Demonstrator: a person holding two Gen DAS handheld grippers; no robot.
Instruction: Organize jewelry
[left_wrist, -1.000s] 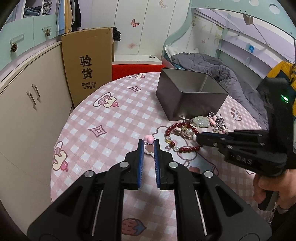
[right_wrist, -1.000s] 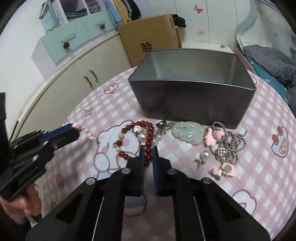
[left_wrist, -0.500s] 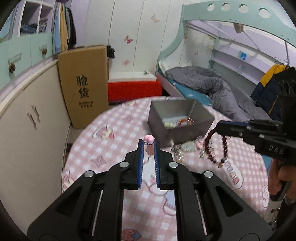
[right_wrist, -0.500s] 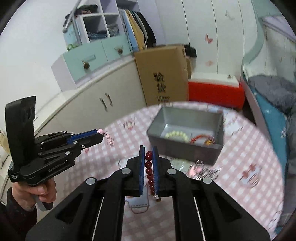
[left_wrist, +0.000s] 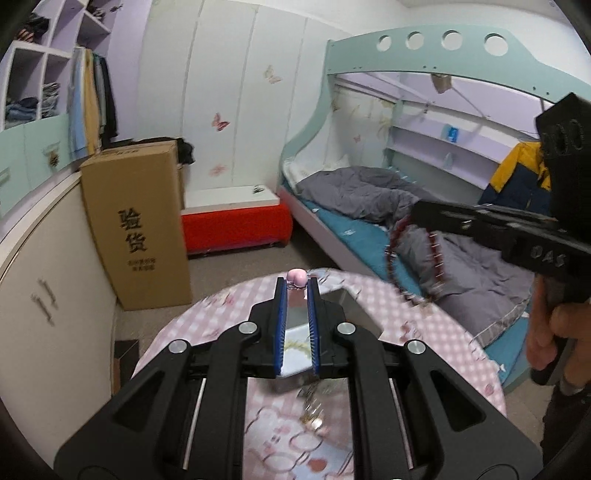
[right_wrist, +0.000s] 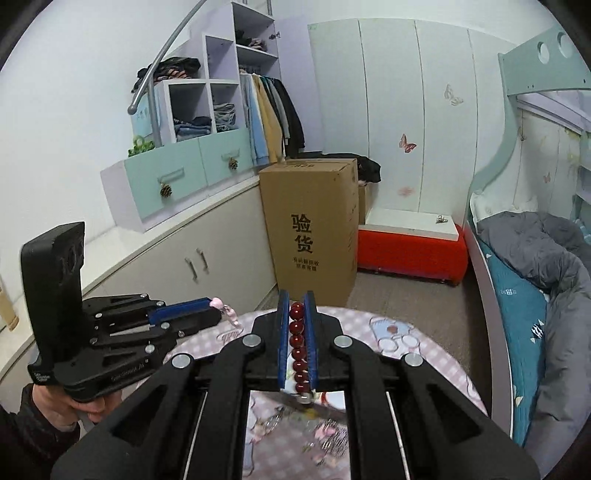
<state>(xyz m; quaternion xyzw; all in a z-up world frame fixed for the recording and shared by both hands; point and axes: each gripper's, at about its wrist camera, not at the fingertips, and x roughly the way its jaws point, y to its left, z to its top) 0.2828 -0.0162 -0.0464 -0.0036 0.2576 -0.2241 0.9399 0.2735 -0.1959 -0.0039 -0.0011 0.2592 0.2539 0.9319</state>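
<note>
While the left gripper (left_wrist: 296, 291) pinches a pink charm (left_wrist: 297, 276) above the checked table (left_wrist: 207, 317), the right gripper (right_wrist: 296, 306) clamps a red bead bracelet (right_wrist: 297, 339).

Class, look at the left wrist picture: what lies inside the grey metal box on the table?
Little shows: the left tongs cover most of the grey metal box. Between them only a pale beaded strand on its shiny floor is visible; the rest is hidden.

A red bead bracelet (right_wrist: 297, 343) is being clamped between the blue pads of the right gripper (right_wrist: 297, 299) above the pink checked table (right_wrist: 436, 354). At the left, a pink charm piece (right_wrist: 225, 310) is being pinched at the tips of the left gripper (right_wrist: 210, 303). A cardboard box (right_wrist: 310, 229) is being seen behind.
</note>
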